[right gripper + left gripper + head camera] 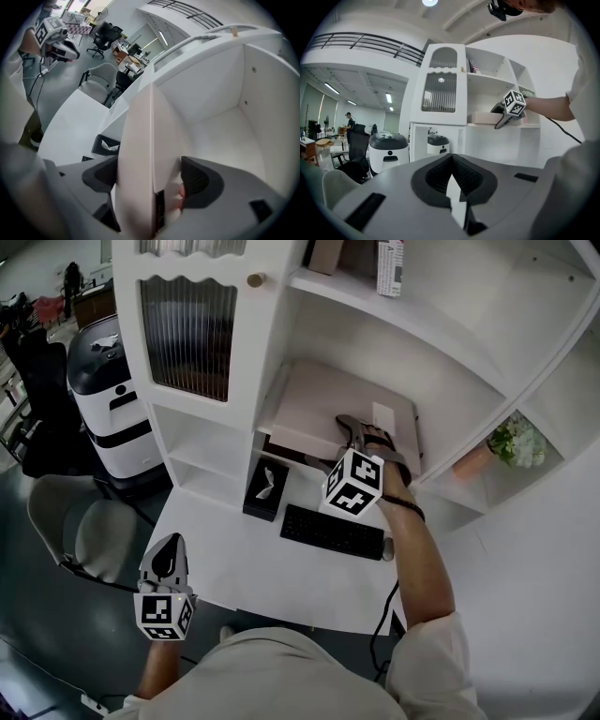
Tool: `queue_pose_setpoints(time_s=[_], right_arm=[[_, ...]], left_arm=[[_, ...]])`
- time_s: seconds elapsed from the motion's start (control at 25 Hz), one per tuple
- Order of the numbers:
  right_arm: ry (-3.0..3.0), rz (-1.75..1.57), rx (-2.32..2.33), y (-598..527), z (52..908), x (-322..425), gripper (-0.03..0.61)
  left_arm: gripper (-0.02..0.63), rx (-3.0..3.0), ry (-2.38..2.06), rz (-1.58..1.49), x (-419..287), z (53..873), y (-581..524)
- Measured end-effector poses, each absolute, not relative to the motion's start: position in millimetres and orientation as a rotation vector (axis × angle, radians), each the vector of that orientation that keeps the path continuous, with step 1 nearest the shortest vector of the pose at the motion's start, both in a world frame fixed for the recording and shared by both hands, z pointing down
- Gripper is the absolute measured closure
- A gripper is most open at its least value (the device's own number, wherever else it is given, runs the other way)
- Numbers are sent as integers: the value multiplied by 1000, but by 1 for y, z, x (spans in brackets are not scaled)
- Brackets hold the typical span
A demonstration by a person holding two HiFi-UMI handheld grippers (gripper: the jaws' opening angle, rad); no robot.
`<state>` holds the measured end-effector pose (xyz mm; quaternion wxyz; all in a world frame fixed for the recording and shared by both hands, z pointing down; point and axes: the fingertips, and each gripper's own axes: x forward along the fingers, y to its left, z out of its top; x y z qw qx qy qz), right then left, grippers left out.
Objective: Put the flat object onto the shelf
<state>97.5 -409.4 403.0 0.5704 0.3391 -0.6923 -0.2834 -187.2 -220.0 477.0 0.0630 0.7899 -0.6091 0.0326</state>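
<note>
Right gripper (pixel 151 174) clamps its dark ribbed pads on the flat object (pixel 323 407), a smooth pale slab partly inside the white shelf (pixel 448 381) compartment. Left gripper (pixel 452 174) is closed on nothing. Black box (pixel 265 489) holds white tissue.

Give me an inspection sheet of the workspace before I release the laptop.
Surface: white desk below the shelf.
Job's things: closed laptop lying on the shelf.
Clutter: keyboard and tissue box on the desk.
Grippers: right gripper shut on the closed laptop's near edge; left gripper shut, empty, low beside the desk.
Cables: black cable hanging off the desk's front.
Surroundings: chair; potted plant in a side cubby.
</note>
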Motion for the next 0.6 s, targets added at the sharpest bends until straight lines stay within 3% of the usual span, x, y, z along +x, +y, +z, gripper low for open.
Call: queue_pose_setpoints(time_s=[0.6], right_arm=[[-1680,-605,770,-428,402,102,146]], left_arm=[[612,2360,-1871,104,-187,478,-220]])
